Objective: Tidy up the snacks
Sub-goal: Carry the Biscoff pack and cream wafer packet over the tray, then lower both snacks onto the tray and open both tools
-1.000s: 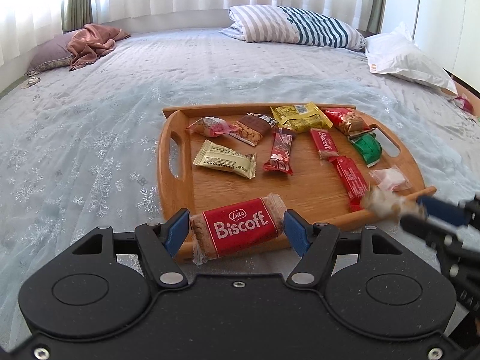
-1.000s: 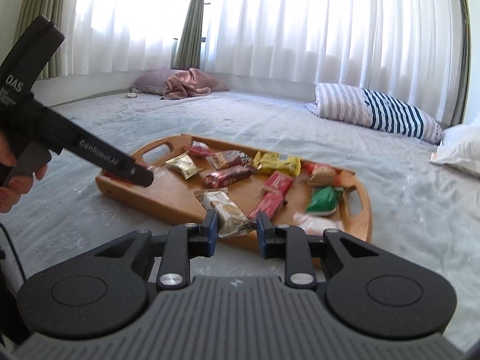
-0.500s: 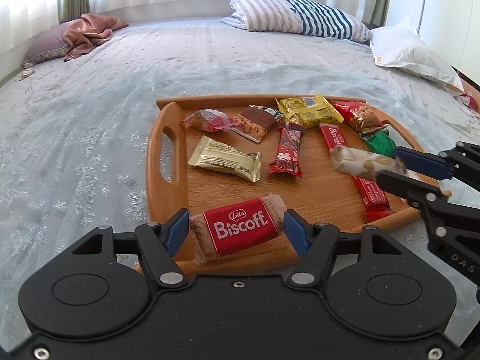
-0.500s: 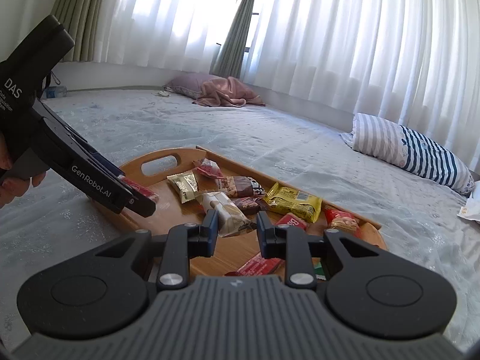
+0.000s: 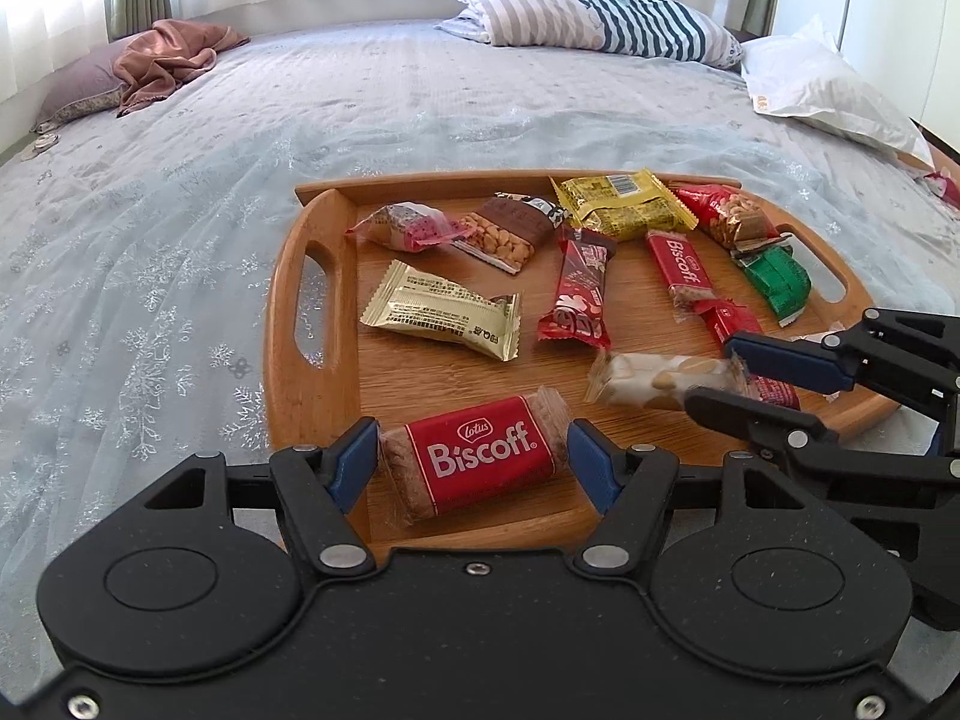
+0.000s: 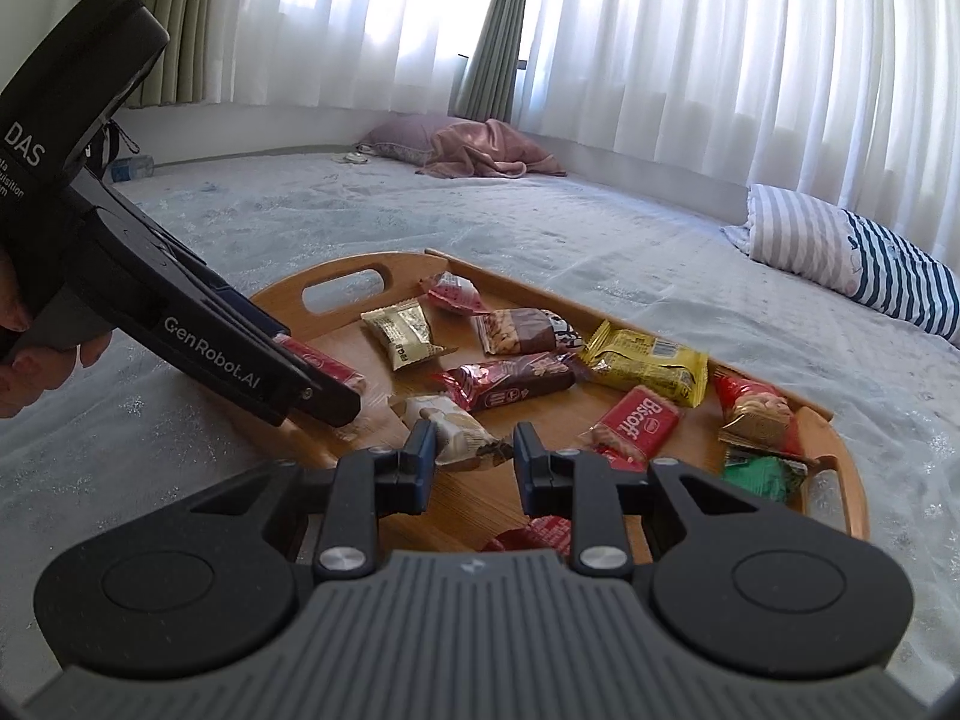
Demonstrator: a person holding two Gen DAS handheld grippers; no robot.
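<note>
Left gripper clamps a Biscoff packet at the tray's 6 o'clock edge. Right gripper, fingers parted, straddles a nougat bar; a red bar lies near, toward 12 o'clock.

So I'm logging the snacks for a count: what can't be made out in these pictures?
- Red snack bar: right wrist view, mostly hidden behind the right gripper.
- Red bar under the right gripper: left wrist view, label covered.
- Gold packet: print too small to read.
- Nougat bar: left wrist view, blurred, no label readable.
- Tray: near edge hidden by the left gripper.
</note>
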